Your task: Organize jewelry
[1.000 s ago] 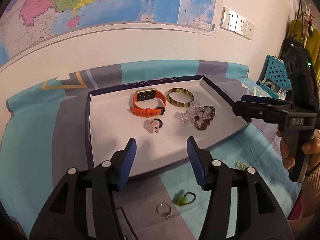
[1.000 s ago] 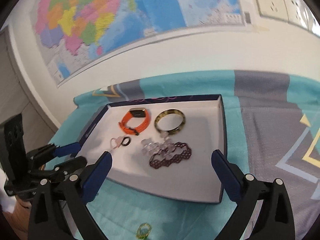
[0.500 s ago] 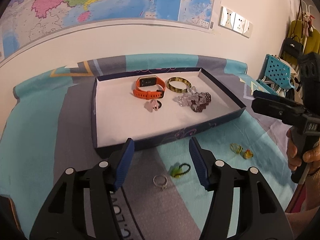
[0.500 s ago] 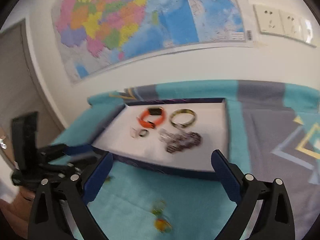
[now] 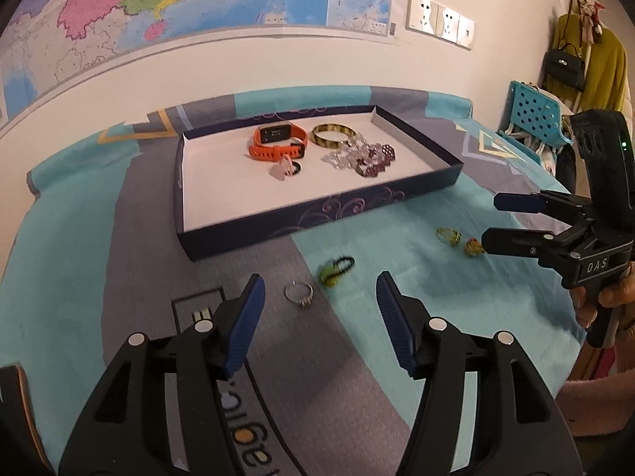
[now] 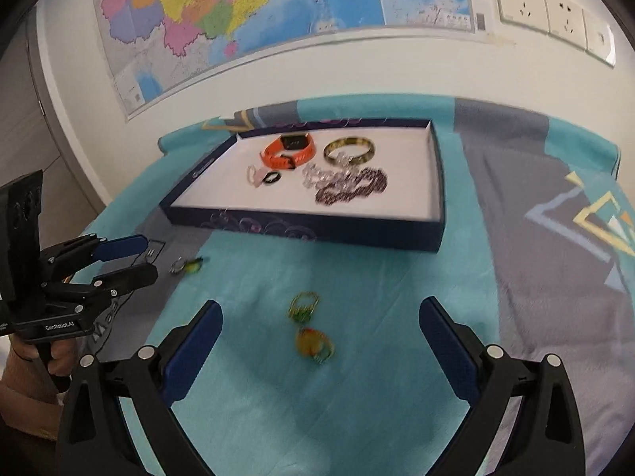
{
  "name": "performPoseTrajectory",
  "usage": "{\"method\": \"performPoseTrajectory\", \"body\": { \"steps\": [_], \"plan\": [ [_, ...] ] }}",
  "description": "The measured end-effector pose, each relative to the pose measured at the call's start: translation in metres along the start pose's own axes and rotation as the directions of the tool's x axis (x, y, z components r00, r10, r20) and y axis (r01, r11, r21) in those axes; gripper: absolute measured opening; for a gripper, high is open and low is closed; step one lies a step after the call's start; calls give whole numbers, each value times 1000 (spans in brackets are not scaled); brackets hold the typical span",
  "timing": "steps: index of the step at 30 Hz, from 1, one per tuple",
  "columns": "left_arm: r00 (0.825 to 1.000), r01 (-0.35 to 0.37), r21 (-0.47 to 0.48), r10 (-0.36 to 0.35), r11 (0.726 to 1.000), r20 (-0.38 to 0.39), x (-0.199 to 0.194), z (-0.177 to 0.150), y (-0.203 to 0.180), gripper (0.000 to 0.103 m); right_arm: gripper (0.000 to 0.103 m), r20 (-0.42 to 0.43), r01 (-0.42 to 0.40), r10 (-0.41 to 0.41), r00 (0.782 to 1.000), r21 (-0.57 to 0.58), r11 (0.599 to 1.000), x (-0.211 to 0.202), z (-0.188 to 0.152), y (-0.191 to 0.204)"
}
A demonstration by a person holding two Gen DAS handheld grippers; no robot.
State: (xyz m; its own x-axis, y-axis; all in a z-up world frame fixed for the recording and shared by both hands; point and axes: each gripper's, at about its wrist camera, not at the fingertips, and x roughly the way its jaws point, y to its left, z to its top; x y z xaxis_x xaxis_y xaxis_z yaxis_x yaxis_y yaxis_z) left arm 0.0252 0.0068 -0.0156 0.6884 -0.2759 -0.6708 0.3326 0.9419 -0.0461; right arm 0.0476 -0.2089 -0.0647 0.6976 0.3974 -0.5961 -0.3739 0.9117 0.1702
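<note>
Four small rings lie on the bench in front of the tray (image 5: 317,214). The silver ring (image 5: 298,293) sits nearest the left gripper (image 5: 317,297), whose fingers stand apart; the right gripper (image 6: 317,317) likewise gapes empty. Light, hard, probably slippery: pinch across the band.

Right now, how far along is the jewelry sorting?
Partly done. The tray already holds the orange watch, a bangle, beaded bracelets and a small ring. Nothing is in hand: left gripper and right gripper are open. Left on the cloth: silver ring, green ring, two yellowish rings.
</note>
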Motion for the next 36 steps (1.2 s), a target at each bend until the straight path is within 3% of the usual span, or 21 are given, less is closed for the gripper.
{"method": "performPoseTrajectory", "body": {
  "steps": [13, 16, 21, 27, 31, 36],
  "plan": [
    [1000, 4, -22, -4, 1000, -20, 6, -5, 2, 58, 95, -41, 21, -21, 999, -10, 1000, 2, -12, 8],
    [1000, 7, -23, -8, 1000, -23, 7, -5, 1, 58, 75, -57, 11, -12, 998, -9, 1000, 5, -12, 8],
    [1000, 8, -38, -9, 999, -29, 9, -4, 5, 57, 59, -65, 24, -26, 998, -21, 999, 8, -12, 10],
    [999, 20, -50, -23, 999, -47, 15, -2, 8, 50, 50, -70, 28, -30, 997, -30, 999, 9, -11, 12],
    [997, 48, -48, -51, 998, -53, 17, 1, 9, 46, 50, -66, 29, -32, 997, -35, 999, 10, -12, 13],
    [998, 41, 6, -40, 999, -39, 20, 9, 1, 45, 47, -61, 44, -47, 997, -55, 998, 10, -14, 16]
  ]
}}
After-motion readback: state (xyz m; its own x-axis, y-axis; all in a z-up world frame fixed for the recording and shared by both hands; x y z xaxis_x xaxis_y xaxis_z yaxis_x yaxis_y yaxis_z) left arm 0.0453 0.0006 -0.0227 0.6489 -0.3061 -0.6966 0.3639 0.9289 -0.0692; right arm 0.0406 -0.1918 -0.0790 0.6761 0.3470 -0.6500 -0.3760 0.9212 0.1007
